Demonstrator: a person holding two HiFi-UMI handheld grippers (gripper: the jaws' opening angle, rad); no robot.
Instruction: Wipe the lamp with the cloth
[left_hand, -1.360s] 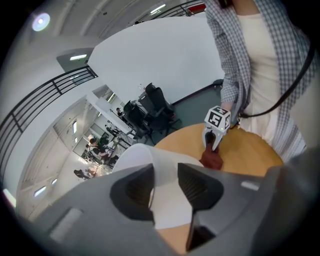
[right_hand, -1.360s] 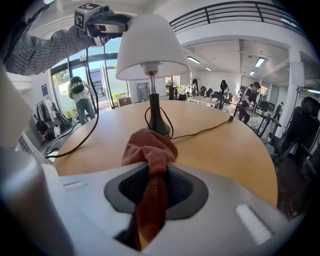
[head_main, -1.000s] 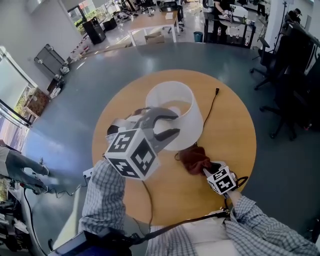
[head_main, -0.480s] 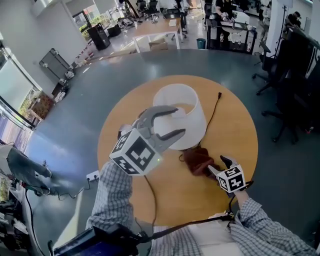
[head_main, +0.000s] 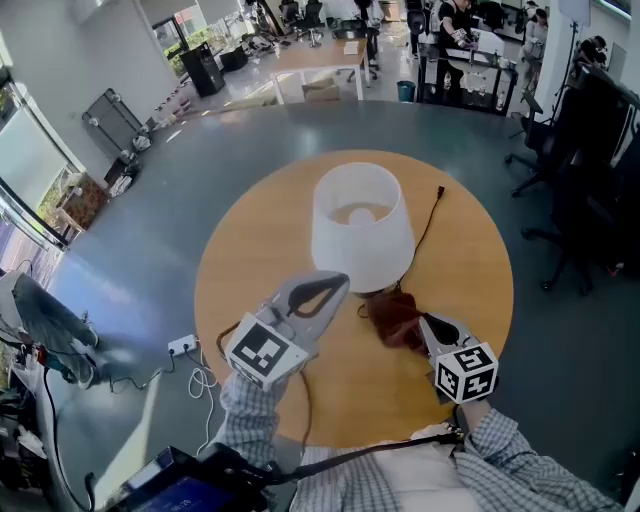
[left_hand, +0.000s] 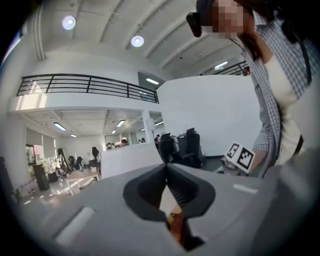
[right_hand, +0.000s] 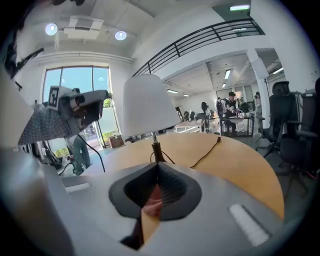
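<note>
The lamp (head_main: 360, 225) with its white shade stands upright in the middle of the round wooden table (head_main: 250, 260); the right gripper view shows the lamp (right_hand: 147, 105) ahead. A dark red cloth (head_main: 393, 312) lies crumpled on the table at the lamp's near side. My left gripper (head_main: 340, 280) hovers left of the cloth, clear of the shade; its jaws have just been closing and are shut on nothing (left_hand: 166, 167). My right gripper (head_main: 425, 322) is raised at the cloth's right edge; its jaws have just closed too (right_hand: 158, 167). The cloth (right_hand: 152, 200) shows below them, with no grip visible.
A black power cord (head_main: 425, 225) runs from the lamp's foot to the table's far right edge. Black office chairs (head_main: 570, 200) stand to the right on the grey floor. A socket strip with cables (head_main: 180, 347) lies on the floor at the left.
The left gripper drew back from the lampshade toward me, and its wide-open jaws came together. The right gripper rose off the table beside the cloth. The cloth and lamp stayed put.
</note>
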